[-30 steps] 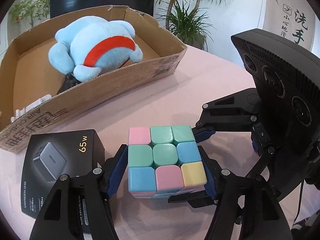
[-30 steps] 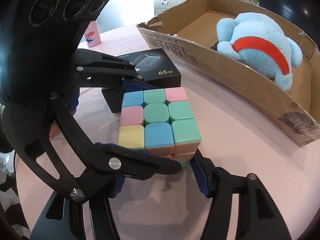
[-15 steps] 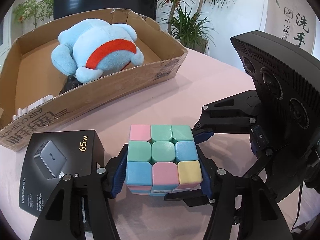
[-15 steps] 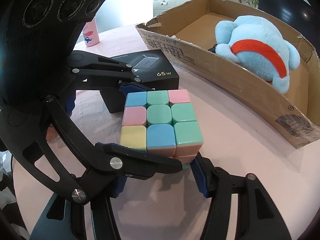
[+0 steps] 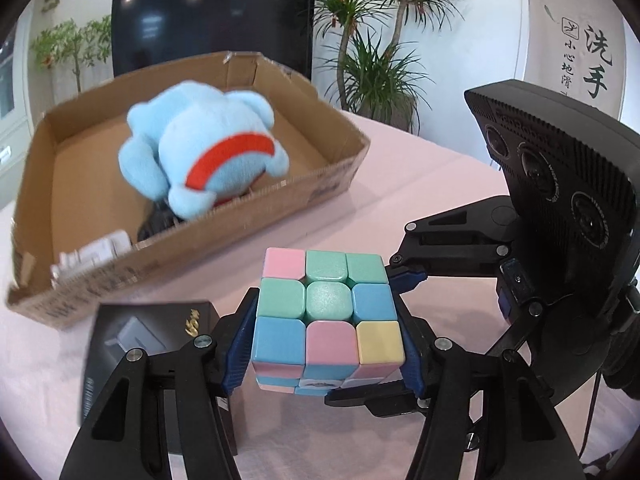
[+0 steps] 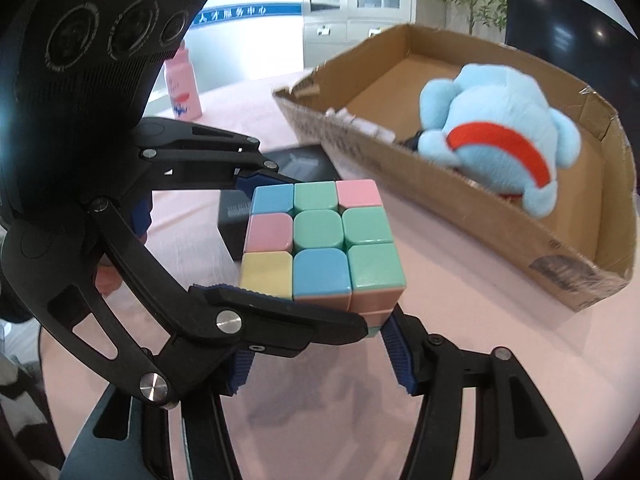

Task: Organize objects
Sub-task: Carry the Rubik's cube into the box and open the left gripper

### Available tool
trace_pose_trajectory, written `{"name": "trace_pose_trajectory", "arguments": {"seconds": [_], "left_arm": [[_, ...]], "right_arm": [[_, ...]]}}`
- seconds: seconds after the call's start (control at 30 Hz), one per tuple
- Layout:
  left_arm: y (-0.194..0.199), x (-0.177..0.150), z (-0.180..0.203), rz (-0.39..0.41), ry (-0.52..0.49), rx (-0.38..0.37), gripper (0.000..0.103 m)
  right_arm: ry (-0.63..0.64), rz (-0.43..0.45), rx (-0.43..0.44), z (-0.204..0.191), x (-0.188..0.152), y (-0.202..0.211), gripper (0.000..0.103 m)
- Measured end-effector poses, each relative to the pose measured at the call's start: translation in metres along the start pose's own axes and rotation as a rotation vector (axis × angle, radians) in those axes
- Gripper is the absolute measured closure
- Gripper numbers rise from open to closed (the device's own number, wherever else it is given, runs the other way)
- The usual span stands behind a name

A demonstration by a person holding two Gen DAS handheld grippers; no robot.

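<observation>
A pastel puzzle cube [image 5: 326, 312] is held above the pink table by both grippers. My left gripper [image 5: 324, 356] is shut on its two sides. My right gripper [image 6: 320, 344] is shut on the cube [image 6: 320, 240] on the other pair of sides, crossing the left one. The open cardboard box [image 5: 256, 208] lies behind, and it shows in the right wrist view [image 6: 460, 184]. It holds a blue plush toy [image 5: 200, 156] with a red band, a dark object and white items. The cube is lifted clear of the table.
A black charger box [image 5: 136, 344] lies on the table at my left, partly under the left gripper. A pink bottle [image 6: 182, 84] stands at the far table edge. Potted plants [image 5: 376, 60] and a dark screen [image 5: 208, 24] are behind the table.
Both grippers have risen with the cube, which is now higher above the table. The box and plush toy look farther below and are blurred by the motion.
</observation>
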State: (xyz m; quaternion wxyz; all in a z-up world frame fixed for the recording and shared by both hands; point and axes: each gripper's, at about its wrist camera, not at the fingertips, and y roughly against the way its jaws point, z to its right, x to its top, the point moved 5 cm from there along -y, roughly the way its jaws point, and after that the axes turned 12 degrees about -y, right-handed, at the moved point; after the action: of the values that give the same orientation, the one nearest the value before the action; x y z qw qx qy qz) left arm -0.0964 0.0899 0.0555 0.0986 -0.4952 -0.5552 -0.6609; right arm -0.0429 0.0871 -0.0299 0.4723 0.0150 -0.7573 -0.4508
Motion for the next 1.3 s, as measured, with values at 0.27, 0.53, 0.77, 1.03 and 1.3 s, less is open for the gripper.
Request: {"name": "trace_pose_trajectory", "arguments": {"seconds": [0.27, 0.53, 0.77, 1.03, 1.3], "left_arm": [[0.043, 0.058, 0.002, 0.028, -0.080, 0.068, 0.043], [0.084, 0.123, -0.025, 0.092, -0.134, 0.123, 0.043], [0.075, 0.164, -0.059, 0.090, -0.172, 0.136, 0.043], [0.026, 0.180, -0.071, 0.030, -0.191, 0.069, 0.043], [-0.015, 0.195, -0.076, 0.022, -0.194, 0.005, 0.043]], "right_arm": [[0.041, 0.098, -0.020, -0.010, 0.038, 0.045, 0.049], [0.108, 0.190, -0.068, -0.011, 0.112, 0.076, 0.049], [0.108, 0.241, -0.090, 0.010, 0.149, 0.077, 0.049], [0.023, 0.242, -0.097, 0.050, 0.146, 0.069, 0.049], [-0.071, 0.238, -0.107, 0.091, 0.145, 0.065, 0.049]]}}
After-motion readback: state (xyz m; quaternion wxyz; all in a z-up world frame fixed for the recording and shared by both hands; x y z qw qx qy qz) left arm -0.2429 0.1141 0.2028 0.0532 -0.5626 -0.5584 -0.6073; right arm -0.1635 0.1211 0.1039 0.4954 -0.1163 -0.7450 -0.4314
